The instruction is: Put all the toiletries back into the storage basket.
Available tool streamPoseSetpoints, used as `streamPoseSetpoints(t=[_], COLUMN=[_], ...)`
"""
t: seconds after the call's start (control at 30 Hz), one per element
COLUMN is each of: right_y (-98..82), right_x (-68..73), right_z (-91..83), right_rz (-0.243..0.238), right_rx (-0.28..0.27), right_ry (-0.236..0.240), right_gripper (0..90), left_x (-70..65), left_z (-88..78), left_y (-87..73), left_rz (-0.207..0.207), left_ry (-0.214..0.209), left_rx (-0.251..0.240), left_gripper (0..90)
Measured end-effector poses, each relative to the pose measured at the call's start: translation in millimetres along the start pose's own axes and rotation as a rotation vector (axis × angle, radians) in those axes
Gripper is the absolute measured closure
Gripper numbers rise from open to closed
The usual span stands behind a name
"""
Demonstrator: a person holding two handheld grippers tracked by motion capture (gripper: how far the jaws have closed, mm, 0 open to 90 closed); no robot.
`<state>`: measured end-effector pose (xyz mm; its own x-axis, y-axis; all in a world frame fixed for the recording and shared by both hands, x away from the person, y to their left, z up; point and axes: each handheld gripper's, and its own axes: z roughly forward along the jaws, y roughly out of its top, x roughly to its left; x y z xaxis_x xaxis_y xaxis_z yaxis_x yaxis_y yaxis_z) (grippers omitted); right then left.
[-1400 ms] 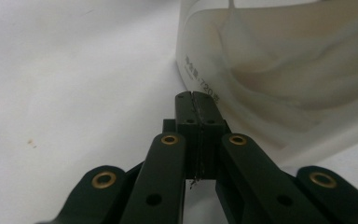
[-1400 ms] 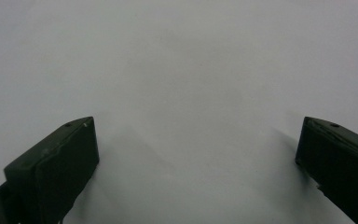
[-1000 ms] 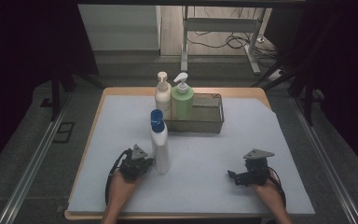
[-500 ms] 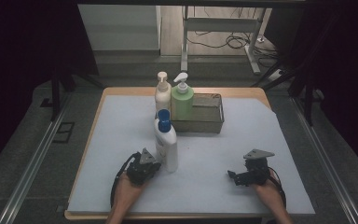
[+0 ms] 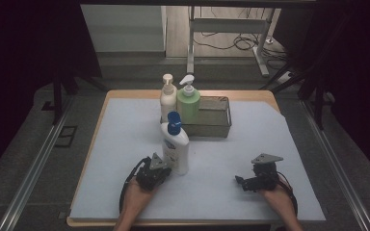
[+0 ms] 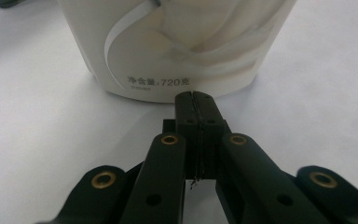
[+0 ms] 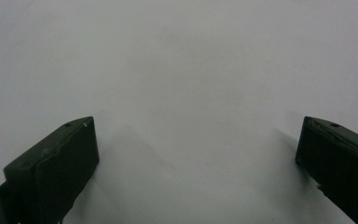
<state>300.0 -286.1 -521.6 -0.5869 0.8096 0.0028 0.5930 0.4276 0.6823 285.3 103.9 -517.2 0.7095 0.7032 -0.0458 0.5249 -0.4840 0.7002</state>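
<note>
A white-covered counter (image 5: 125, 144) is carrying a wire basket (image 5: 214, 118) at 12 o'clock. The white bottle (image 5: 175, 149), now shifted centreward, is standing upright while the left hand-held gripper (image 6: 193, 95), jaws together, is nudging its base; the right hand-held gripper (image 5: 243, 183) is resting with jaws apart at 5 o'clock.

Dim, murky high view, edges black; the white table cover (image 5: 125, 144) glows softly. Gripper views brighter, near parts blurred, faint shadows.

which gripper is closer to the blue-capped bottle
Left. The left gripper sits right at the base of the bottle, fingers shut just short of it. The right gripper rests well off to the bottle's right, open over bare mat.
</note>
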Motion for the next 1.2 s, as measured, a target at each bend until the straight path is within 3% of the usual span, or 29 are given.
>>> streamPoseSetpoints(t=[0.23, 0.7, 0.97, 1.2], right_y=[1.3, 3.6, 5.9, 9.2], right_x=[-0.6, 2.8, 4.4, 5.2], right_z=[0.0, -1.9, -7.0, -10.3], right_rz=[-0.002, -0.026, -0.045, -0.012], right_rx=[0.010, 0.012, -0.031, -0.066], right_ry=[0.003, 0.030, 0.056, 0.110], right_gripper=[0.0, 0.0, 0.0, 0.0], left_x=[0.3, 6.7, 8.9, 11.4], left_z=[-2.1, -18.7, -27.9, -35.8], left_y=[-2.2, -15.3, -25.0, -38.5], left_rz=[-0.008, -0.049, -0.093, -0.124], left_ry=[-0.008, 0.035, 0.087, 0.150], left_rx=[-0.005, -0.010, -0.012, 0.007], left_gripper=[78.4, 48.4, 31.6, 18.6])
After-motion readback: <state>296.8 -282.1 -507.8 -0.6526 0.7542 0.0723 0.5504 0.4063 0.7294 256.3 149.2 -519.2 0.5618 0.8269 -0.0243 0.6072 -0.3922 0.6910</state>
